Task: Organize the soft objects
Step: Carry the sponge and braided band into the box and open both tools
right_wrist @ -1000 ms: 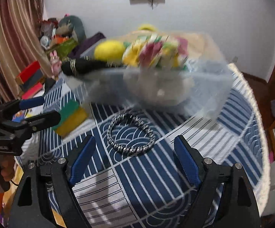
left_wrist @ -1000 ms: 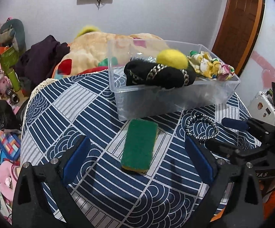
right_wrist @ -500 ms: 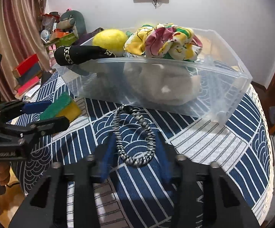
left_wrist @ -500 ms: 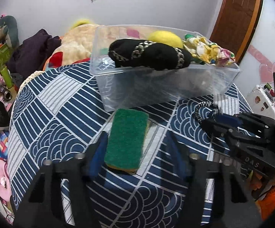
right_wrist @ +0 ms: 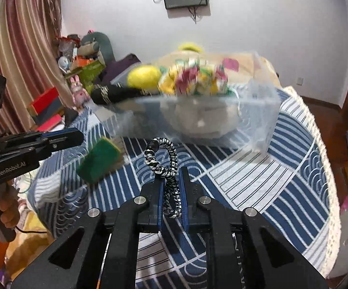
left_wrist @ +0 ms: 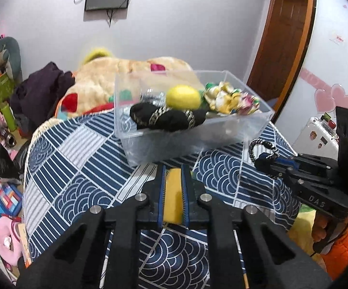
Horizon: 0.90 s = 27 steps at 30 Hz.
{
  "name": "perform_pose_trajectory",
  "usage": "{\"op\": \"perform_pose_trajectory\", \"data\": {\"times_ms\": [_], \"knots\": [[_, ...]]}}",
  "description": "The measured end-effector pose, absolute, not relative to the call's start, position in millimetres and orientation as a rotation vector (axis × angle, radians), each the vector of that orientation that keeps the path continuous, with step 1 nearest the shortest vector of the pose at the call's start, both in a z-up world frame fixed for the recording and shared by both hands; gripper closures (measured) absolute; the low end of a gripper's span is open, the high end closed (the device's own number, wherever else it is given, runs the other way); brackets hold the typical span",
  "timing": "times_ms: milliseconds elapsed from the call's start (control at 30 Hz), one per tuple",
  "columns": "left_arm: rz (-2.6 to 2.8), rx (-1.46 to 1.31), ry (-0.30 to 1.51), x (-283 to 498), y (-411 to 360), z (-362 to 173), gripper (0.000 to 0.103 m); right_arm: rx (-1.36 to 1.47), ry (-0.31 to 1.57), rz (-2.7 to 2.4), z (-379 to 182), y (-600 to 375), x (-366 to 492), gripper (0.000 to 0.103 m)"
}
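My left gripper [left_wrist: 173, 175] is shut on the green and yellow sponge [left_wrist: 172, 193], squeezed between the blue pads and lifted off the cloth; the sponge also shows in the right wrist view [right_wrist: 100, 160]. My right gripper [right_wrist: 171, 178] is shut on the black-and-white braided bracelet [right_wrist: 168, 166], which arcs up from the jaws; the bracelet also shows in the left wrist view [left_wrist: 261, 150]. The clear plastic bin [left_wrist: 198, 142] stands behind both, holding a black rolled cloth [left_wrist: 169, 119], a yellow ball [left_wrist: 183, 97] and a floral scrunchie [left_wrist: 231, 100].
The round table [left_wrist: 77, 168] wears a blue-and-white patterned cloth with a fringed edge [right_wrist: 328, 168]. A large plush [left_wrist: 116, 79] and dark clothes [left_wrist: 41, 86] lie behind. Clutter covers the floor at the left [left_wrist: 0, 192].
Both grippers went from wide open to shut. The left took hold of the sponge and the right took hold of the bracelet, and both objects are lifted off the cloth.
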State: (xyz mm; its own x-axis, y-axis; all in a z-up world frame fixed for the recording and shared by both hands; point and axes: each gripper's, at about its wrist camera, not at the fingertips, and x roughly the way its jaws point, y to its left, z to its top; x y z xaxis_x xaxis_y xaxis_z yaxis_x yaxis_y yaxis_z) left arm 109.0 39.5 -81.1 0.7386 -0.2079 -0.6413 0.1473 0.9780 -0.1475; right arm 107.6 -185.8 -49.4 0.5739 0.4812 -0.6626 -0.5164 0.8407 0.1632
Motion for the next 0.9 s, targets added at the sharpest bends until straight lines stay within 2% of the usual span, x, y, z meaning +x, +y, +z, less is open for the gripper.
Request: {"op": "perform_pose_trajectory", "data": {"times_ms": [100, 167, 233, 300, 433, 567, 633, 900], "knots": [[-0.178, -0.053, 0.714, 110.4, 34.6, -80.4, 0.090, -0.042, 0.733, 0.593, -41.1, -187.0, 104.1, 0.092], [-0.192, -0.072, 0.753, 114.5, 35.5, -88.2, 0.074, -0.039, 0.718, 0.594, -36.8, -186.4, 102.2, 0.092], [-0.209, -0.098, 0.771, 116.5, 36.8, -93.6, 0.069, -0.037, 0.710, 0.593, -35.3, -187.2, 100.6, 0.092], [-0.211, -0.091, 0.784, 116.8, 33.2, -99.7, 0.069, -0.034, 0.703, 0.589, -35.1, -191.6, 99.2, 0.092], [-0.199, -0.065, 0.812, 121.5, 22.8, -111.7, 0.061, -0.023, 0.706, 0.591, -35.1, -195.8, 98.6, 0.092], [-0.205, -0.093, 0.861, 129.7, 20.2, -126.2, 0.062, -0.028, 0.708, 0.592, -36.2, -194.0, 98.1, 0.092], [-0.215, -0.114, 0.867, 132.5, 21.7, -128.5, 0.072, -0.028, 0.706, 0.590, -35.5, -196.7, 97.8, 0.092], [-0.184, -0.063, 0.733, 113.9, 16.4, -92.4, 0.074, -0.009, 0.671, 0.588, -26.2, -202.4, 102.7, 0.092]]}}
